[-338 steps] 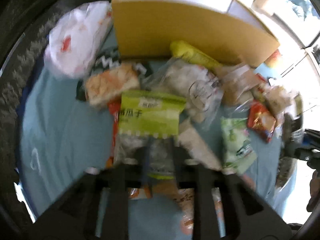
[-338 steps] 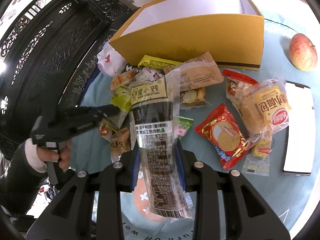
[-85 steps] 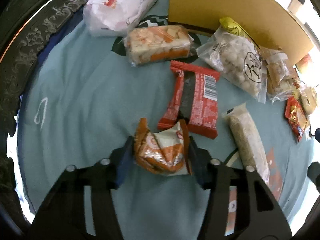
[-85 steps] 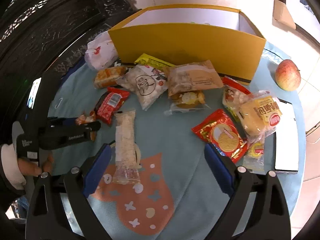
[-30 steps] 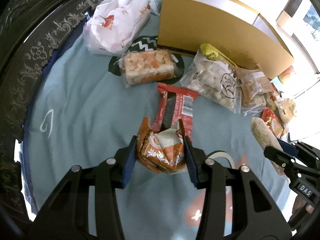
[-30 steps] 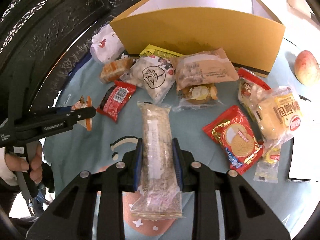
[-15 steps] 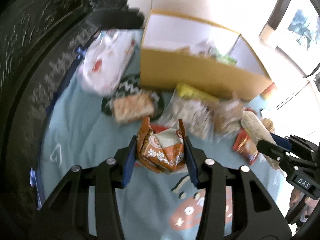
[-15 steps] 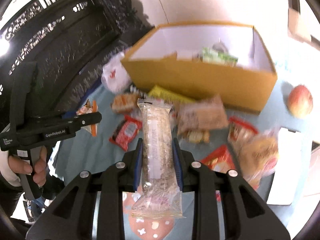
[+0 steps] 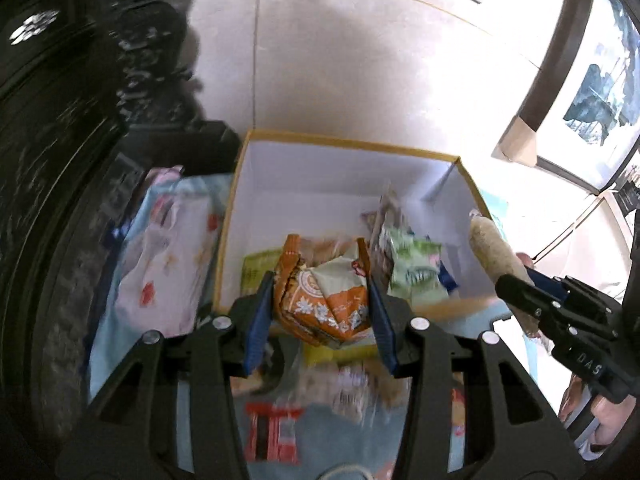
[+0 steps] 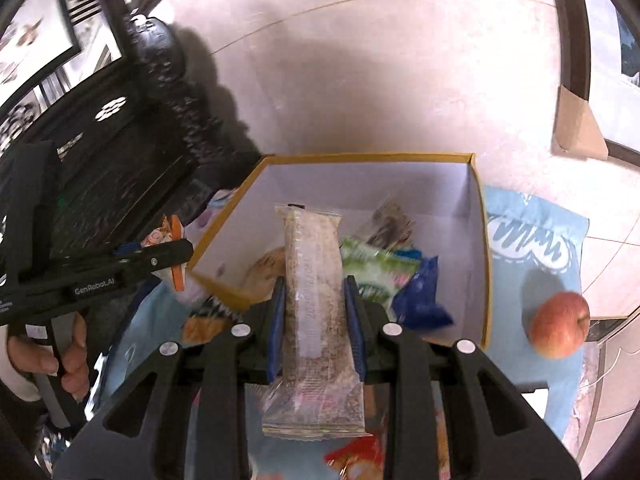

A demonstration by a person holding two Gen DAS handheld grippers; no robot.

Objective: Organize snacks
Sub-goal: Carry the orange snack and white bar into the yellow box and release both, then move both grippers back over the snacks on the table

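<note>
Both claws have risen from the snack-strewn blue tabletop [image 9: 120,320] to the open yellow box [image 9: 304,184]. Left claw [image 9: 321,312] is clamped on an orange packet [image 9: 324,300], lower centre; right claw [image 10: 314,320] pinches a clear grain bar [image 10: 312,280]. Dark carved furniture [image 10: 120,152] upper left, pale tiled floor [image 10: 380,80] above, an apple [image 10: 558,325] at right.

The box [image 10: 476,248] looks like matt cardboard, yellow outside, plain white within. Both held packets are shiny crinkled plastic film: the orange wrapper [image 9: 320,296] printed, the long bar packet [image 10: 314,312] clear. A soft blue cloth [image 10: 536,248] covers the desk. The floor [image 10: 380,80] is smooth, glossy tile.
</note>
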